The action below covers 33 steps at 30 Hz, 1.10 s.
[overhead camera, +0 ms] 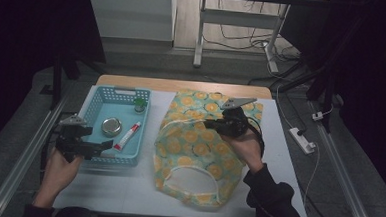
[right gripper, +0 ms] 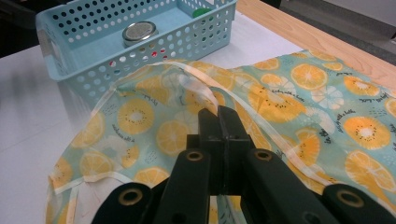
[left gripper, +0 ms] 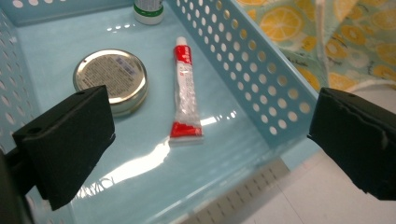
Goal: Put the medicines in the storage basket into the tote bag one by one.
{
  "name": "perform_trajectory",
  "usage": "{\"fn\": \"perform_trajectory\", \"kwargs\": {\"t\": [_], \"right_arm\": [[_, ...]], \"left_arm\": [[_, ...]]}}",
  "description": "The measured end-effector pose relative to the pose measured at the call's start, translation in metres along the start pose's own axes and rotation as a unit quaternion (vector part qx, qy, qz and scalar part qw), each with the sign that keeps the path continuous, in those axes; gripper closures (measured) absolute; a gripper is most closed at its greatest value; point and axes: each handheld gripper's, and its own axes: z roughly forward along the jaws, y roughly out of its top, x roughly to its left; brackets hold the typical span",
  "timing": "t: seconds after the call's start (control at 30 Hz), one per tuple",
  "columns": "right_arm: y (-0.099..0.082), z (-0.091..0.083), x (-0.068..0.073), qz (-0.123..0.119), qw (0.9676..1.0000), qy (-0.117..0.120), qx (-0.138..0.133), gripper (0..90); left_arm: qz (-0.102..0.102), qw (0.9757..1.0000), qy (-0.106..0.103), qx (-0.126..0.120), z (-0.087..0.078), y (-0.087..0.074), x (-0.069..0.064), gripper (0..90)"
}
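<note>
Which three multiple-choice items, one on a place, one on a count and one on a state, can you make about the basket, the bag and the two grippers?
1. Where does the red-and-white tube lie?
A. in the blue basket
B. on the fruit-print bag
C. on the floor

2. How many things lie in the basket?
A. one
B. three
C. five

3. How stand the jaws of the left gripper?
A. shut on the tube
B. shut on the basket's rim
C. open

Key: 1 A, it lies beside the round tin; 2 B, tube, tin, green-capped bottle; 3 C, nothing sits between the wide-apart pads.
</note>
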Motion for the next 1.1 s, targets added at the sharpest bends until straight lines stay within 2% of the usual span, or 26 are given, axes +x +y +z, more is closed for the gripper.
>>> {"fn": "perform_trajectory", "kwargs": {"t": [0.4, 0.63, 0.73, 0.83, 1.1], "right_arm": [[0.000, 0.000, -0.001, 0.004, 1.0000, 0.004, -0.001, 90.0], [0.000, 0.000, -0.001, 0.001, 1.0000, 0.003, 0.001, 90.0], [0.000, 0.000, -0.001, 0.002, 1.0000, 0.003, 0.002, 90.0], [0.000, 0.000, -0.001, 0.001, 1.0000, 0.003, 0.002, 90.0], [-0.001, 0.000, -0.001, 0.000, 1.0000, 0.003, 0.003, 90.0]], "left_arm": [[0.003, 1.0000, 0.002, 0.007, 0.016, 0.024, 0.015, 1.0], [0.000, 0.9998, 0.003, 0.021, 0.032, 0.038, 0.024, 0.5], [0.003, 0.9997, -0.007, 0.024, 0.037, 0.044, 0.027, 0.6], [0.006, 0.9995, -0.007, 0.031, 0.045, 0.050, 0.031, 0.2], [-0.003, 0.9984, 0.009, 0.055, 0.064, 0.061, 0.044, 0.1]]}}
